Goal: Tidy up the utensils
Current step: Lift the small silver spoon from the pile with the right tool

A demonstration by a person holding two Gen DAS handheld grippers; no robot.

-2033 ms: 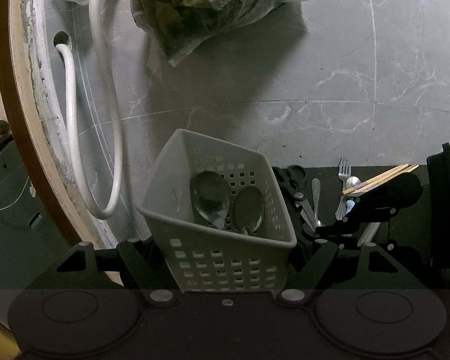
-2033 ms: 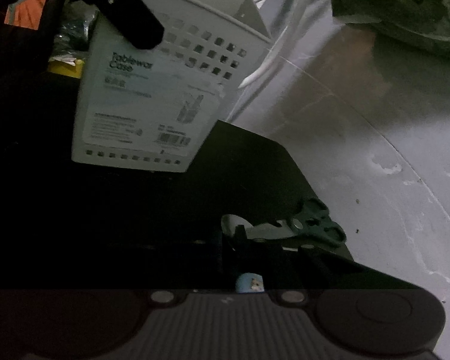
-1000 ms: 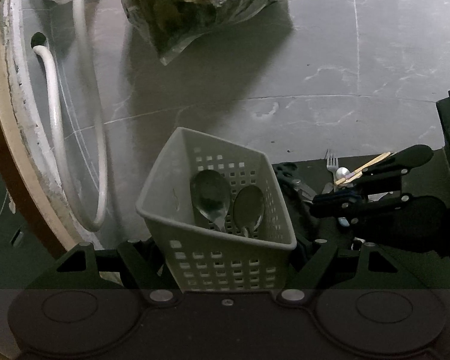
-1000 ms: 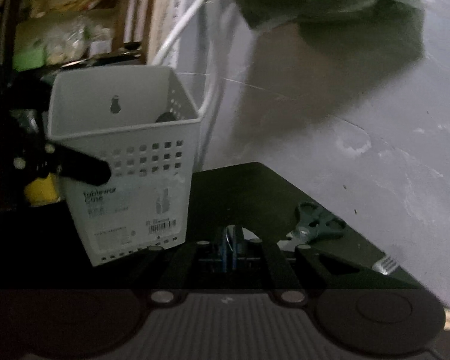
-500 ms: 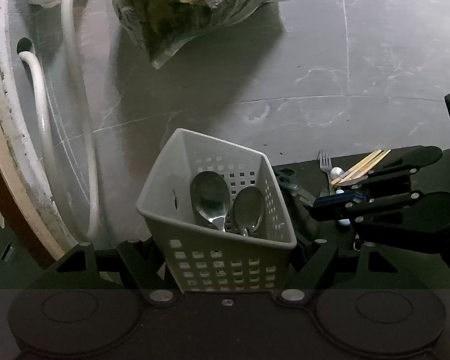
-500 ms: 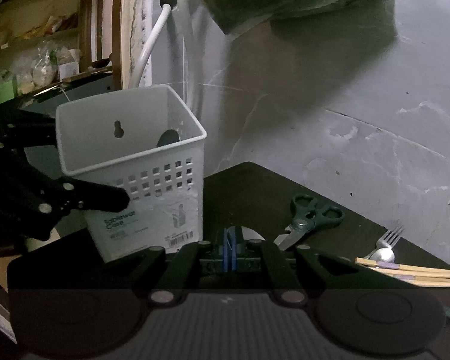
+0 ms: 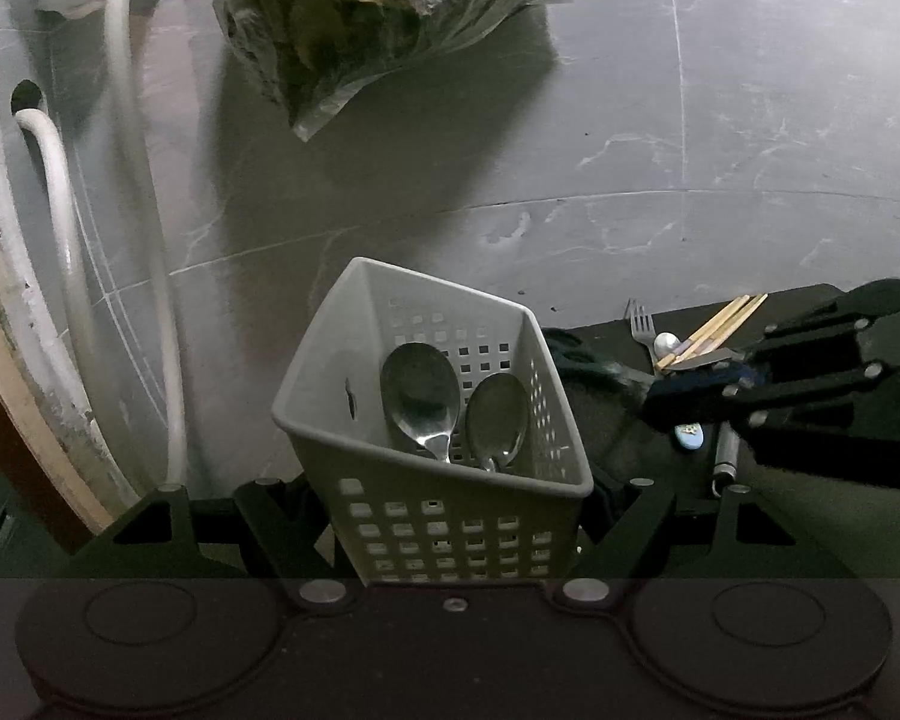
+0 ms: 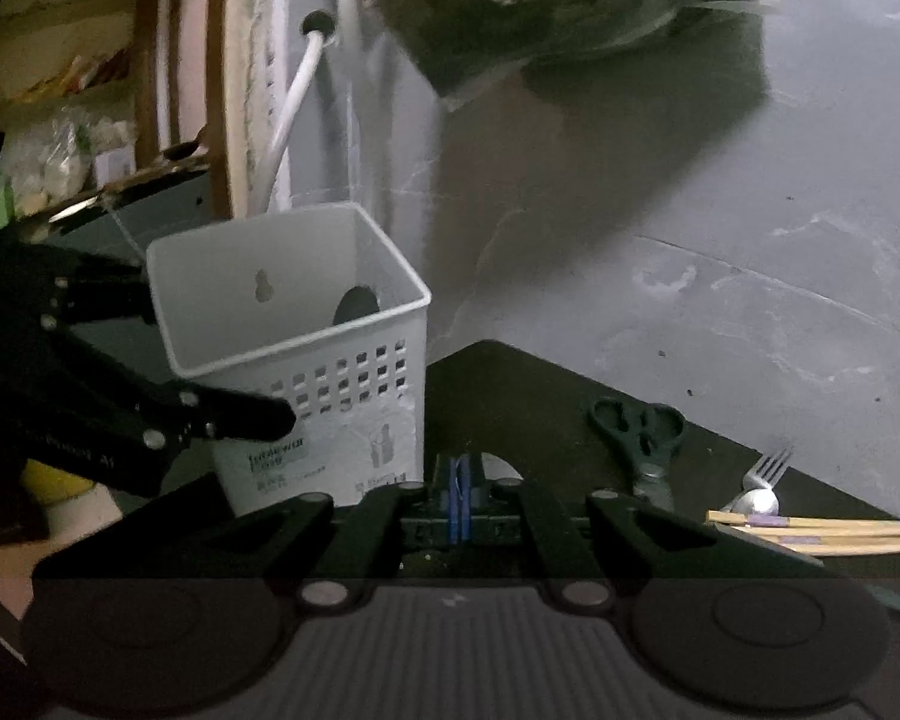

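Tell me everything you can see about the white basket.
The basket is a tall, square container of pale plastic with rows of small square holes near the top of its walls, a keyhole-shaped hanging slot in one plain wall, and a printed label low on one side. It is tilted, clamped between the fingers of the left claw, above a black mat. Two metal spoons stand inside, bowls up, leaning on a perforated wall.

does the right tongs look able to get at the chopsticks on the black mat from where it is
Probably yes: the chopsticks lie bare on the mat beside the right tongs, nothing over them, but its jaws are shut on something thin and blue.
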